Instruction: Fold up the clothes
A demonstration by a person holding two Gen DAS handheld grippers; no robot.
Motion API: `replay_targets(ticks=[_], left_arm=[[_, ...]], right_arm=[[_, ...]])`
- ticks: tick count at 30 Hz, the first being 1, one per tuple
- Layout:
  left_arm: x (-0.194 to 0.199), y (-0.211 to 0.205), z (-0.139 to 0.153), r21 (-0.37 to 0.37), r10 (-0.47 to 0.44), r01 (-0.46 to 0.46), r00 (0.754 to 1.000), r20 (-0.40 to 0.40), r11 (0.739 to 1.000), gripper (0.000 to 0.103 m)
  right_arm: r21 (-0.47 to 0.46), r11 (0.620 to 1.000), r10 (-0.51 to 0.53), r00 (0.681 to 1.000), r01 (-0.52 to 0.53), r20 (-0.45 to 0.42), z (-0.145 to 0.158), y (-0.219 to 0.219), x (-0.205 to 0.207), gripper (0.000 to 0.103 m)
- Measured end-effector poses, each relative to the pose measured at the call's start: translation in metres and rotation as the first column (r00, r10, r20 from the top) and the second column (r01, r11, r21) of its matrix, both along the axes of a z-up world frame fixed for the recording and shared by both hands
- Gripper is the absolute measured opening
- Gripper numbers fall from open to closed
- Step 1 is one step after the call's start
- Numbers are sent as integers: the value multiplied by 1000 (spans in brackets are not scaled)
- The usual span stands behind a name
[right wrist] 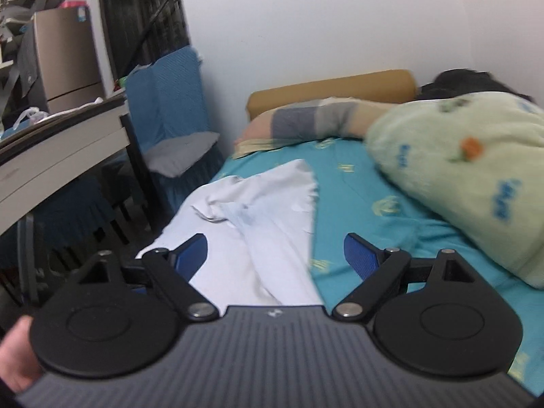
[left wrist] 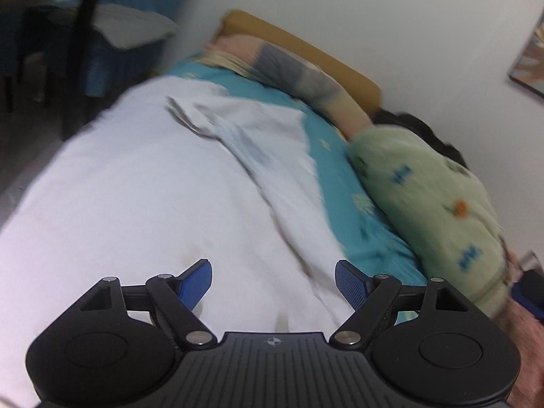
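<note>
A white garment [left wrist: 163, 183] lies spread over the bed, with a rumpled fold running across its middle towards the teal sheet [left wrist: 326, 156]. My left gripper [left wrist: 273, 284] hovers above its near part, jaws wide apart with nothing between the blue pads. In the right wrist view the same white garment [right wrist: 258, 210] lies on the teal sheet [right wrist: 374, 210], its far end bunched. Held above its near edge, my right gripper [right wrist: 275, 255] is open and holds nothing. Both views are blurred by motion.
A pale green patterned pillow [right wrist: 459, 176] and a striped bolster [right wrist: 316, 119] lie along the wall side of the bed, before a tan headboard [right wrist: 333, 88]. A blue-covered chair [right wrist: 170, 108] and a desk [right wrist: 61, 142] stand left of the bed.
</note>
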State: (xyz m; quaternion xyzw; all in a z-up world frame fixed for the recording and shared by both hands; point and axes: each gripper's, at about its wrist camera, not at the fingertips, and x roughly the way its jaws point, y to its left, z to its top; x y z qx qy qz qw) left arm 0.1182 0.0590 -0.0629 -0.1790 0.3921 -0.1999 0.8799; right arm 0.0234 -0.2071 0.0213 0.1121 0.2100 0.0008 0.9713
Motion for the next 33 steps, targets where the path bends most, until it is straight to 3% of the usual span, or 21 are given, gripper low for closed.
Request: replay_targets(ticks=[5, 7, 10, 13, 16, 17, 24, 26, 27, 28, 33], left_arm=[[-37, -37, -6, -44, -124, 121, 987, -100, 992, 77], [-47, -52, -16, -107, -176, 160, 972, -158, 981, 73], [-56, -73, -36, -225, -261, 206, 932, -251, 952, 55], [-63, -100, -48, -170, -317, 278, 905, -284, 945, 54], [-70, -118, -61, -21, -297, 307, 899, -320, 951, 54], [-69, -119, -64, -4, -287, 303, 897, -336, 953, 54], [-57, -124, -73, 3, -221, 239, 903, -368, 971, 54], [-55, -127, -72, -11, -218, 231, 900, -379, 973, 39], [-54, -128, -71, -19, -216, 226, 898, -384, 974, 14], [-53, -130, -71, -26, -214, 221, 896, -390, 975, 4], [-59, -105, -31, -83, -220, 203, 905, -365, 976, 2]], right_arm=[[96, 993, -67, 998, 67, -4, -8, -32, -31, 89], [127, 990, -69, 998, 68, -1, -9, -43, -33, 89], [149, 985, -84, 996, 84, -6, -12, -56, -31, 89], [162, 982, -93, 995, 95, -20, -20, -67, -25, 89], [174, 978, -107, 993, 116, -56, -30, -76, -17, 89], [179, 976, -109, 992, 120, -68, -33, -78, -14, 89], [234, 961, -129, 988, 145, -81, -39, -93, -6, 89], [246, 960, -119, 989, 136, -84, -41, -94, -5, 89], [246, 960, -116, 989, 134, -86, -41, -94, -5, 89], [243, 961, -116, 989, 134, -88, -41, -94, -5, 89], [246, 960, -116, 989, 136, -94, -40, -94, -9, 89]])
